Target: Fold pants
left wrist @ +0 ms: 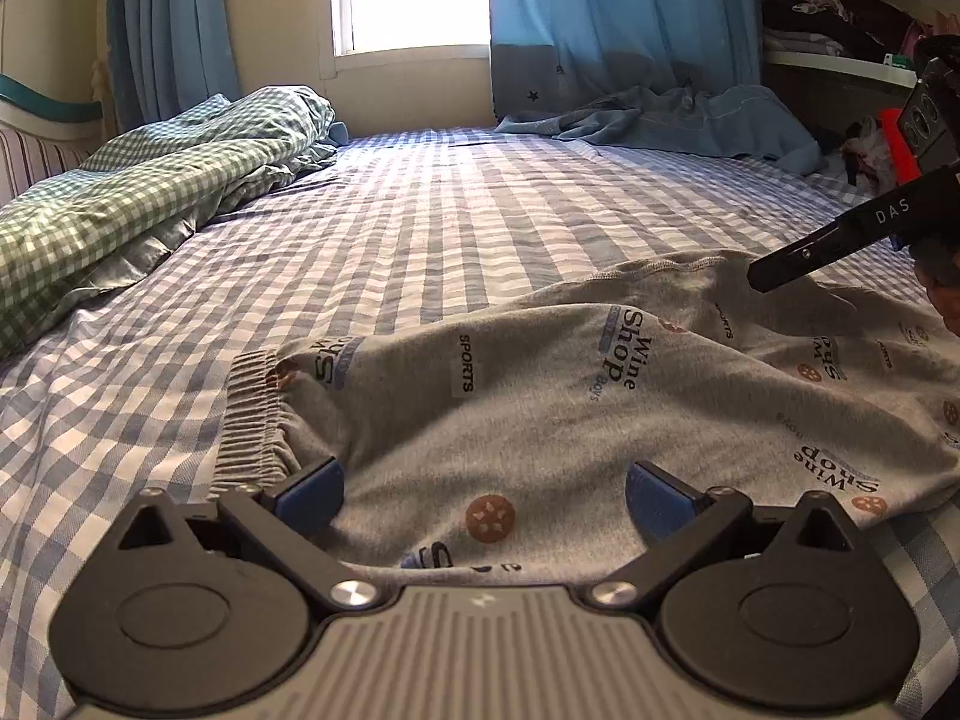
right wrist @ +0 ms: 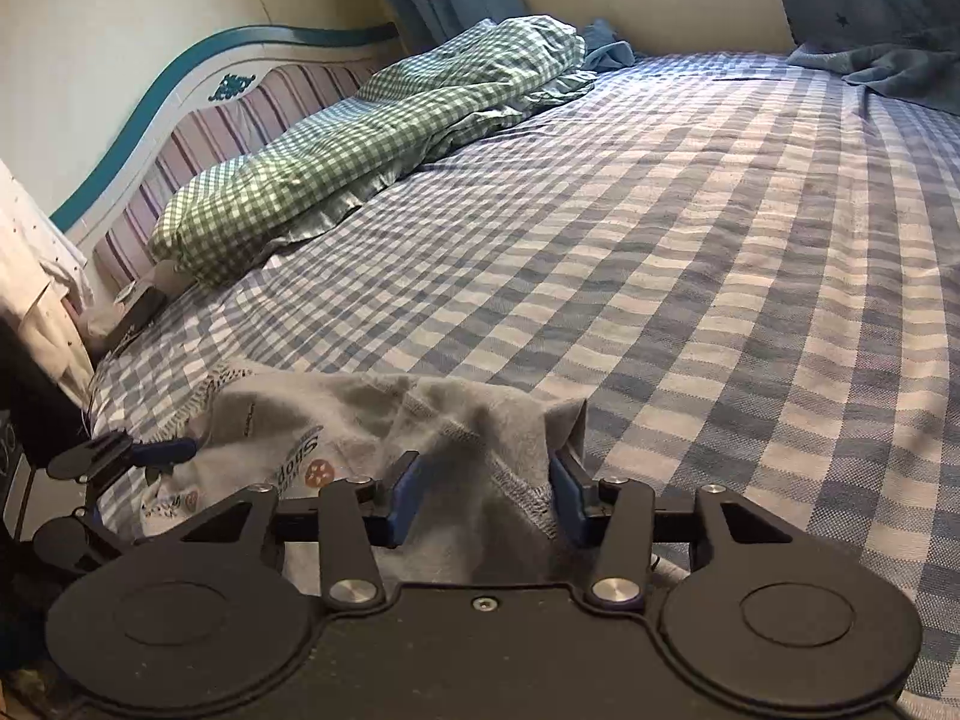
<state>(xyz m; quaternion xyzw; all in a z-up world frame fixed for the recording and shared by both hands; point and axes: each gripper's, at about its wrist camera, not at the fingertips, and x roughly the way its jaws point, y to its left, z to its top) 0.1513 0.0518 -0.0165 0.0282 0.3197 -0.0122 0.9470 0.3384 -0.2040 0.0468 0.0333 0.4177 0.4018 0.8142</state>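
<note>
Grey printed pants [left wrist: 540, 396] lie crumpled on the blue checked bed sheet [left wrist: 420, 228], with the ribbed waistband [left wrist: 252, 420] at the left. My left gripper [left wrist: 485, 495] is open, its blue pads wide apart over the pants near the waistband. My right gripper [right wrist: 485, 495] is open, with a raised fold of the grey pants [right wrist: 480, 432] between its pads. The right gripper's black finger [left wrist: 810, 252] also shows at the right of the left wrist view, over the far edge of the pants. The left gripper [right wrist: 162, 453] shows at the left of the right wrist view.
A green checked duvet [left wrist: 150, 180] is bunched along the left side by the striped headboard [right wrist: 198, 126]. Blue cloth [left wrist: 678, 120] lies at the far end under blue curtains and a window. Shelves with clothes [left wrist: 840, 18] stand at the far right.
</note>
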